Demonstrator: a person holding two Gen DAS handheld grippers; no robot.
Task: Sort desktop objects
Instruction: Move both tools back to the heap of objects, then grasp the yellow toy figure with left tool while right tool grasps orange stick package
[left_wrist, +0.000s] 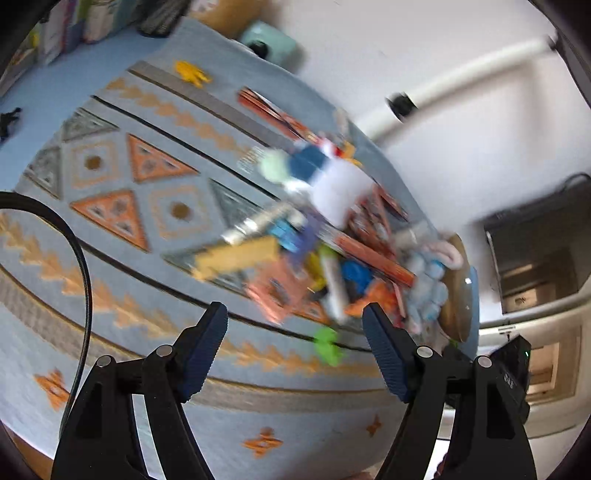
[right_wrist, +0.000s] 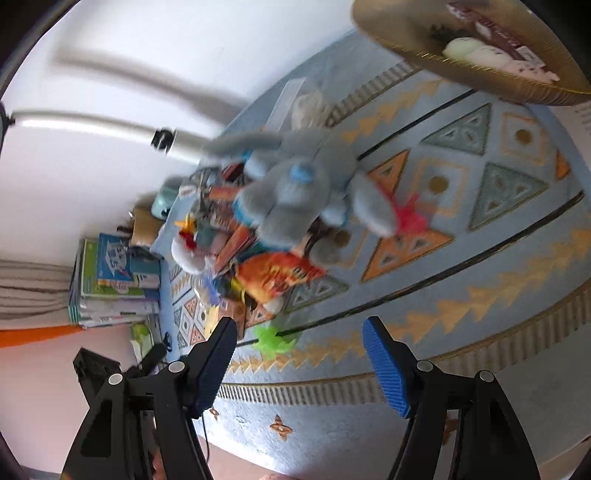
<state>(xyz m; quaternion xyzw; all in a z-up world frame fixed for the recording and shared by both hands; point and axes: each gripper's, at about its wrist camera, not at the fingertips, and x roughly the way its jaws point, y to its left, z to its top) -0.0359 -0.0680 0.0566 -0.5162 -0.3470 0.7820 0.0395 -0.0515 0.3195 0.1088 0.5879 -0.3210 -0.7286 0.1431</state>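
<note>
A blurred heap of toys, packets and plush lies on a blue patterned cloth (left_wrist: 110, 229). In the left wrist view my left gripper (left_wrist: 295, 317) is open and empty, above the cloth just short of the heap (left_wrist: 314, 258), with a green toy (left_wrist: 327, 345) between its fingers' line. In the right wrist view my right gripper (right_wrist: 299, 332) is open and empty, short of a grey-blue plush animal (right_wrist: 295, 192), an orange packet (right_wrist: 277, 277) and the green toy (right_wrist: 275, 341). A tan woven basket (right_wrist: 413, 44) holds white plush at the top right.
A yellow toy (left_wrist: 192, 72) lies apart on the cloth. A stack of books (right_wrist: 114, 280) stands at the cloth's far end. A mint-coloured device (left_wrist: 271, 42) sits by the white wall. A black cable (left_wrist: 83, 280) hangs at the left.
</note>
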